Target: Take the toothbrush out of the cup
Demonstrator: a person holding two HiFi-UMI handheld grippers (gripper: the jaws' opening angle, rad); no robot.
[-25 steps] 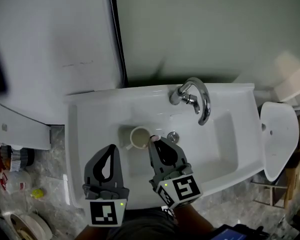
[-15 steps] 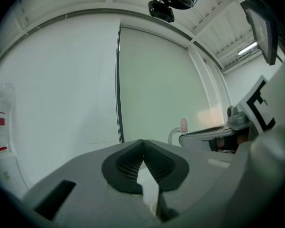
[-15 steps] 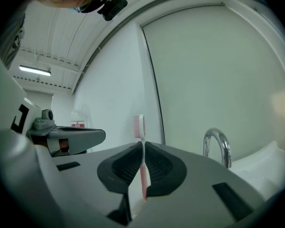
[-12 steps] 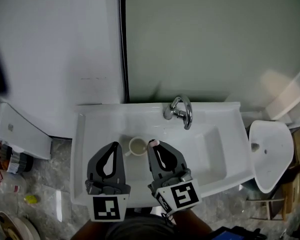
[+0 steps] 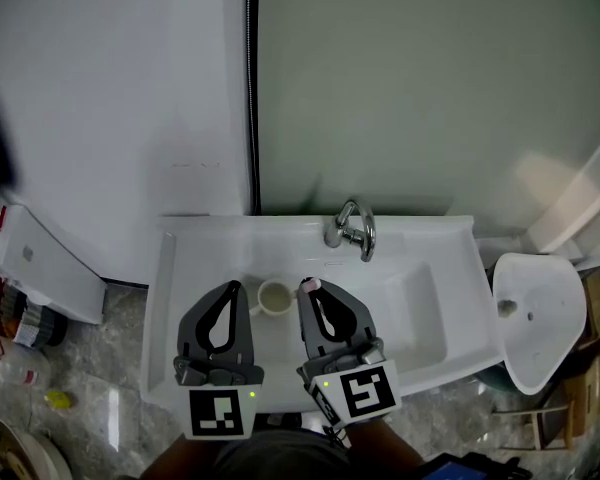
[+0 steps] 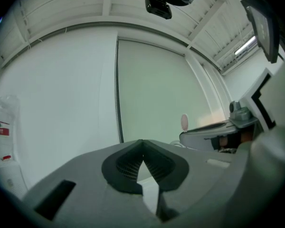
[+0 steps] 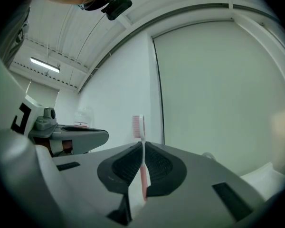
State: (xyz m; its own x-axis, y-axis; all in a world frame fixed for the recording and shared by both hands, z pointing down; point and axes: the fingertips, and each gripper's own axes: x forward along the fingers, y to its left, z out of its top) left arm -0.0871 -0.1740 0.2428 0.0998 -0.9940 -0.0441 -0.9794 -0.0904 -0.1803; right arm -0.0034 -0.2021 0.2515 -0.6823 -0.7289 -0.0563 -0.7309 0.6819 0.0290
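My right gripper [image 5: 308, 288] [image 7: 141, 147] is shut on a pink-and-white toothbrush [image 7: 140, 141], which stands upright between the jaws with its bristle head [image 7: 138, 126] above them; its pink tip [image 5: 310, 285] shows in the head view. The cream cup [image 5: 275, 297] sits in the white sink [image 5: 420, 313], just left of and below the right jaw tips, with no brush in it. My left gripper [image 5: 232, 290] [image 6: 142, 144] is shut with nothing held, left of the cup. Both grippers point level at the wall, above the basin.
A chrome tap [image 5: 352, 228] stands at the sink's back edge. A dark vertical strip [image 5: 252, 88] divides the white wall from the greenish panel. A white toilet lid [image 5: 536, 313] is at the right; bottles and clutter [image 5: 20, 353] lie on the floor at the left.
Both grippers have risen over the sink, so the basin and cup look smaller and farther below. The toothbrush stays gripped in the right jaws, clear of the cup.
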